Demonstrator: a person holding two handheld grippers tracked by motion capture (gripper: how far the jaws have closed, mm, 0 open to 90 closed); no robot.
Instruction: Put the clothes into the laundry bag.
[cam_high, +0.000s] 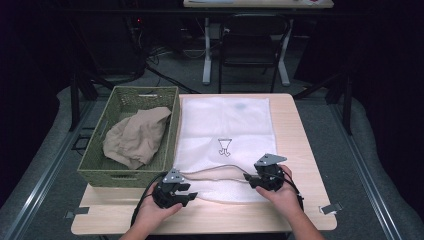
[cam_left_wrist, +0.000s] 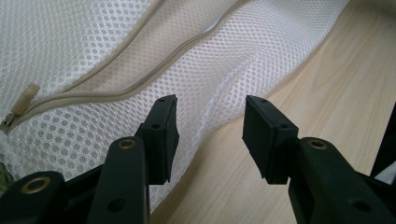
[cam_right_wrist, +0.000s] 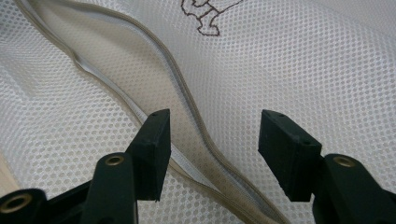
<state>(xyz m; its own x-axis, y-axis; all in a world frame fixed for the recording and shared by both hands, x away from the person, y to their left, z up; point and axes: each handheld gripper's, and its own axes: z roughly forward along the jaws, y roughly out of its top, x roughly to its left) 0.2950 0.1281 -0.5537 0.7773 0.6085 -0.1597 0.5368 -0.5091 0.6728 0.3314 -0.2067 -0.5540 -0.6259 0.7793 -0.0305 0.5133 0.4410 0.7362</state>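
A white mesh laundry bag (cam_high: 225, 120) lies flat on the wooden table (cam_high: 300, 150), with a small dark logo (cam_high: 224, 146) on it. Its beige zipper (cam_high: 220, 170) runs across the near end and gapes partly open. My left gripper (cam_high: 191, 196) sits at the bag's near left corner. In the left gripper view my left gripper (cam_left_wrist: 210, 126) is open over the bag's (cam_left_wrist: 243, 60) edge, with the zipper pull (cam_left_wrist: 25, 100) off to the left. My right gripper (cam_high: 248, 179) is at the zipper's right part. In the right gripper view my right gripper (cam_right_wrist: 212, 140) is open astride the zipper (cam_right_wrist: 187, 102), touching nothing.
A green woven basket (cam_high: 125, 177) stands at the table's left, against the bag, with a crumpled beige garment (cam_high: 137, 137) inside. Bare wood runs along the front edge and right side. A black chair (cam_high: 252, 45) and another table stand beyond the far edge.
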